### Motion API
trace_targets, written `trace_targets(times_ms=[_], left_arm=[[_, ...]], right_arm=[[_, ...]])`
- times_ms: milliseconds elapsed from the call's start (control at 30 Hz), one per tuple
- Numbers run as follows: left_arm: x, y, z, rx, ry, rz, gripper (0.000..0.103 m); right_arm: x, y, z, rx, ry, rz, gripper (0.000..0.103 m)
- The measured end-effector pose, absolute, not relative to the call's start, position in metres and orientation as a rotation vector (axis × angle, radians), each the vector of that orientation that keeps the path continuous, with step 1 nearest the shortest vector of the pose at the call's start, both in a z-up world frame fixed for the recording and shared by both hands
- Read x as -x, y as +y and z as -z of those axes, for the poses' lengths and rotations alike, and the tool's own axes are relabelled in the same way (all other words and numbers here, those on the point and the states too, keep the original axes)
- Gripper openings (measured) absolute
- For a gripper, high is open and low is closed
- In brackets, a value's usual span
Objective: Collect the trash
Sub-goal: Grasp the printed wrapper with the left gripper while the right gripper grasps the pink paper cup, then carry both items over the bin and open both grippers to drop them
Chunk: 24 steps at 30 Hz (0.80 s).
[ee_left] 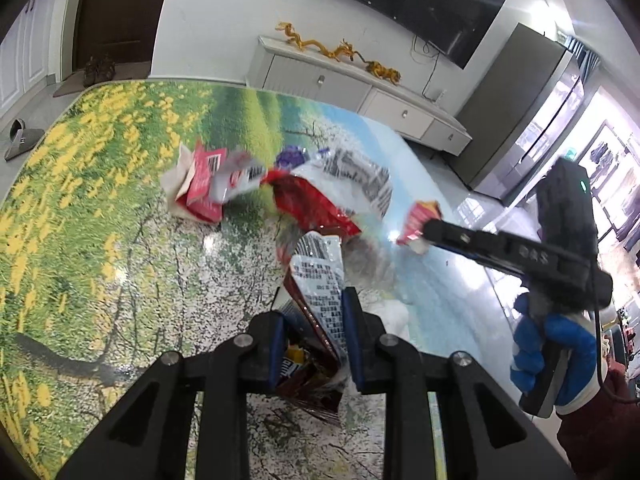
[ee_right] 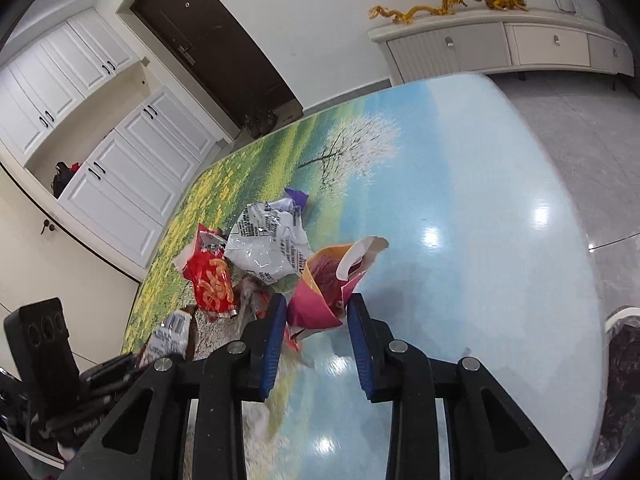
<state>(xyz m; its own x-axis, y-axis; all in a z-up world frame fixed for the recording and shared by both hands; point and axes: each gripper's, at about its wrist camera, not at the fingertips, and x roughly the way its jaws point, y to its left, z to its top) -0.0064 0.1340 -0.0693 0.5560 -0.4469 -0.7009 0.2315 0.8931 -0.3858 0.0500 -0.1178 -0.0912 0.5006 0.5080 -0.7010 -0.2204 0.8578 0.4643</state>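
Trash lies in a loose heap on the printed surface (ee_left: 100,208), mid-frame in both views. In the left wrist view the left claw (ee_left: 316,344) sits at lower centre, its blue pads pressed against a dark red wrapper (ee_left: 320,292) with white printed text; that wrapper stands between the pads, long axis running up the frame and away from the claw. So the left claw is gripping it.

In the right wrist view the right claw (ee_right: 316,332) holds a pink and orange bag (ee_right: 328,284) between its pads at lower centre, the bag's open mouth pointing up and right. Its pads look closed on the bag's lower end.

Ungripped pieces remain. A white crinkled bag (ee_right: 268,240) and a red snack bag (ee_right: 210,276) lie just left of and above the right claw, touching each other. A small purple wrapper (ee_right: 297,196) sits beyond them. In the left wrist view that heap lies straight ahead, above the held wrapper, with a red packet (ee_left: 202,184) at its left end.

Both claws are full, so neither can take more before unloading. No bin shows clearly.
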Motion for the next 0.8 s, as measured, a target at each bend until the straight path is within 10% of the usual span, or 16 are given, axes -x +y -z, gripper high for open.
trace_targets(times_ms=[800], left_arm=[[-0.009, -0.067, 0.001, 0.085, 0.877, 0.720, 0.025]], right_arm=[[0.069, -0.339, 0.060, -0.481, 0.740, -0.110, 0.030]])
